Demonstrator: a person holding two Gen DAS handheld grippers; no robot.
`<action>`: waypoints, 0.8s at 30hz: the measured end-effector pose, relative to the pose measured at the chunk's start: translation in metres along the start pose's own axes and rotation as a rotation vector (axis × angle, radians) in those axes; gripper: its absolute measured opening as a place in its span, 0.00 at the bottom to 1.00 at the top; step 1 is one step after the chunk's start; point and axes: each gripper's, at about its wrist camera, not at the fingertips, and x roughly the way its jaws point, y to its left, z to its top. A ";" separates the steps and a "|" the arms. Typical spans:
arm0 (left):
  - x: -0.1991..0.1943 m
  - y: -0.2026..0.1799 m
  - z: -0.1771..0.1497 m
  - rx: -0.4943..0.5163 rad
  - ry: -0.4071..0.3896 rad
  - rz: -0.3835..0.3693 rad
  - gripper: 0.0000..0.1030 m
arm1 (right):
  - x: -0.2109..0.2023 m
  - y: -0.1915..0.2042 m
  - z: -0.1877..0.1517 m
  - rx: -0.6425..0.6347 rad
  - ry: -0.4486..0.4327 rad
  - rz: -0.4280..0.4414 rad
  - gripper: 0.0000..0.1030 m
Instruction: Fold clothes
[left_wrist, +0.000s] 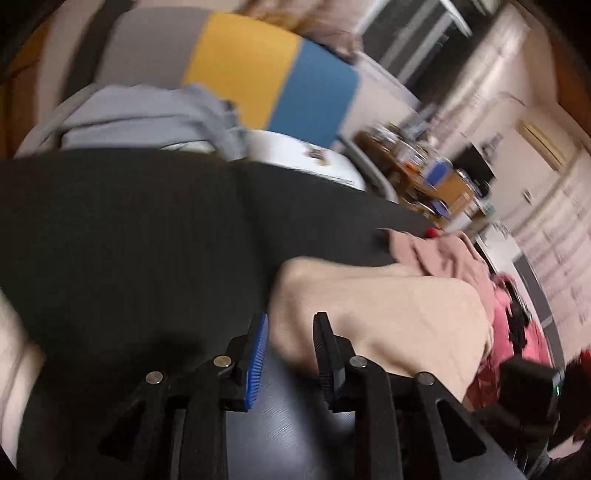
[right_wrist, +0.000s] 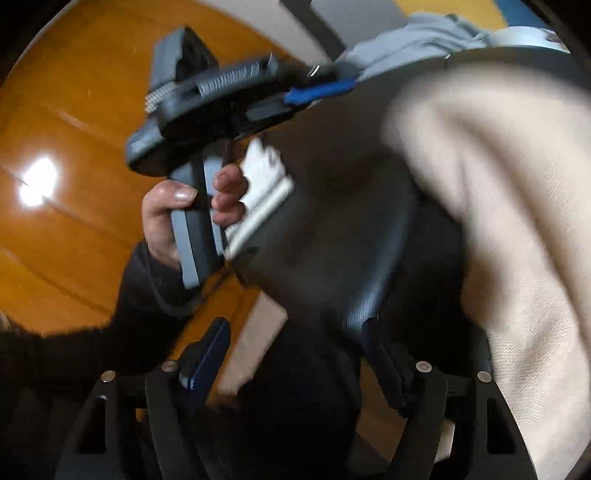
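A cream garment (left_wrist: 388, 314) lies on the black table (left_wrist: 129, 229), and my left gripper (left_wrist: 290, 354) has its jaws open around the garment's near edge. In the right wrist view the same cream garment (right_wrist: 498, 221) fills the right side, blurred. My right gripper (right_wrist: 295, 365) is open, its fingers wide apart with a fold of cream cloth between them. The left gripper (right_wrist: 325, 92) shows from the side in the right wrist view, held by a hand (right_wrist: 173, 214), its blue pad near grey cloth.
Grey clothes (left_wrist: 147, 114) lie at the table's far edge beside a white basket (left_wrist: 303, 155). Pink clothes (left_wrist: 443, 254) and red cloth (left_wrist: 517, 325) lie to the right. A cluttered desk (left_wrist: 436, 177) stands behind. Orange wooden floor (right_wrist: 74, 129) lies beyond the table edge.
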 end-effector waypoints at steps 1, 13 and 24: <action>0.006 0.000 -0.001 -0.007 0.008 -0.008 0.31 | -0.008 -0.006 -0.002 0.016 0.010 -0.027 0.77; 0.085 0.000 -0.006 -0.091 0.103 -0.095 0.59 | -0.183 -0.110 0.079 -0.043 -0.236 -0.699 1.00; 0.124 -0.049 -0.002 0.002 0.142 -0.146 0.07 | -0.081 -0.206 0.142 0.148 0.008 -0.767 0.75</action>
